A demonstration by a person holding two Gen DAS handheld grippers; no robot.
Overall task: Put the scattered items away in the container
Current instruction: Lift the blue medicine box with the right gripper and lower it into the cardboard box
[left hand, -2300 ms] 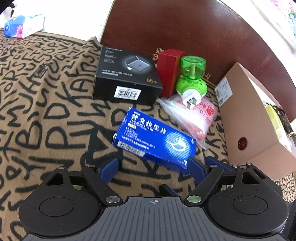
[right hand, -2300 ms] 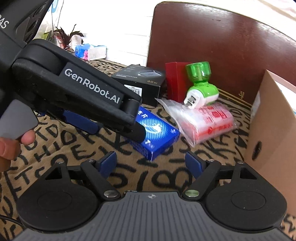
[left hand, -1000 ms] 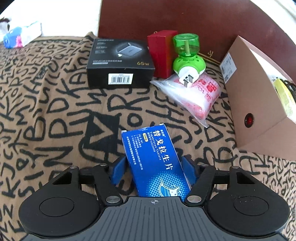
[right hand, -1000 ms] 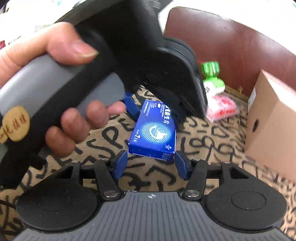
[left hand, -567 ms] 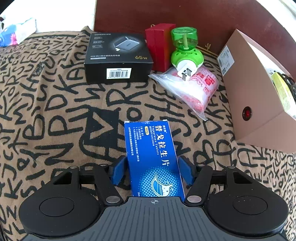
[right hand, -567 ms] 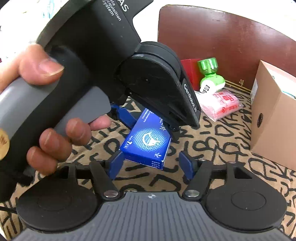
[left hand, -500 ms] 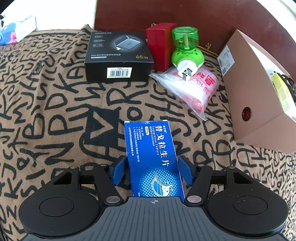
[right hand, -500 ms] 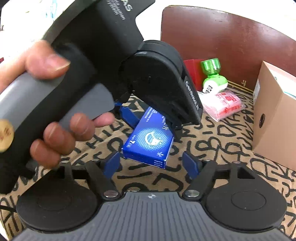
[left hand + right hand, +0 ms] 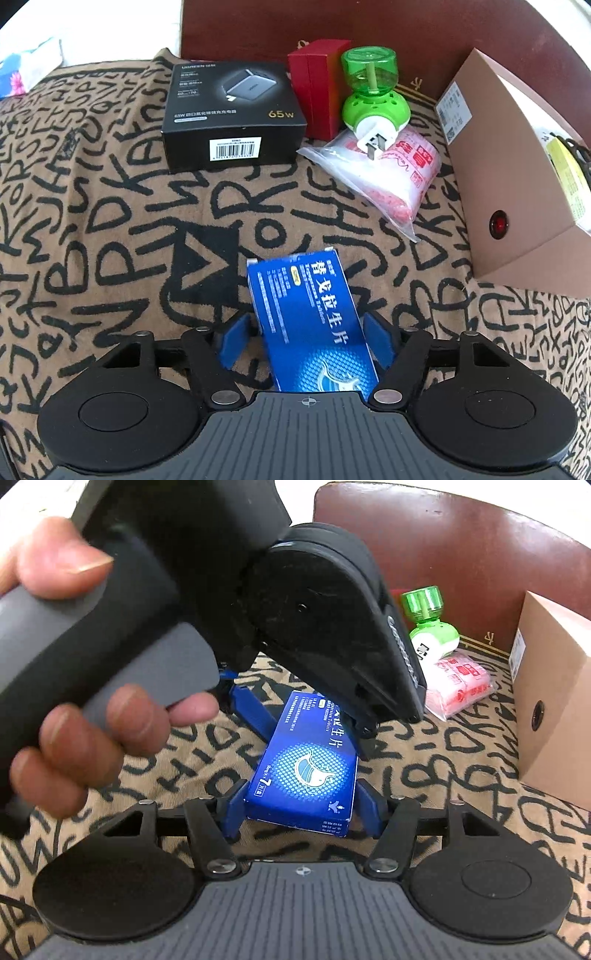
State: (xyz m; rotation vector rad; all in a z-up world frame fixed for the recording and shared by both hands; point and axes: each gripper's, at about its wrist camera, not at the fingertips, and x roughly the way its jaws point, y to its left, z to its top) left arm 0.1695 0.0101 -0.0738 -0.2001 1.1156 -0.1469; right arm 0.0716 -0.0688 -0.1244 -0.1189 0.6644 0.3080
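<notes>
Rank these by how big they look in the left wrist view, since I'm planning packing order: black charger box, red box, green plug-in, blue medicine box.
1. black charger box
2. blue medicine box, though nearness inflates it
3. green plug-in and red box: too alike to rank

home setting: letter-print cloth (image 9: 110, 206), plug-in mosquito repeller (image 9: 373, 99), tissue pack (image 9: 26, 70), wooden chair back (image 9: 461, 554).

charger box (image 9: 232, 114) left | repellent (image 9: 373, 96) on sachet bag (image 9: 388, 173) | carton (image 9: 513, 177) right
</notes>
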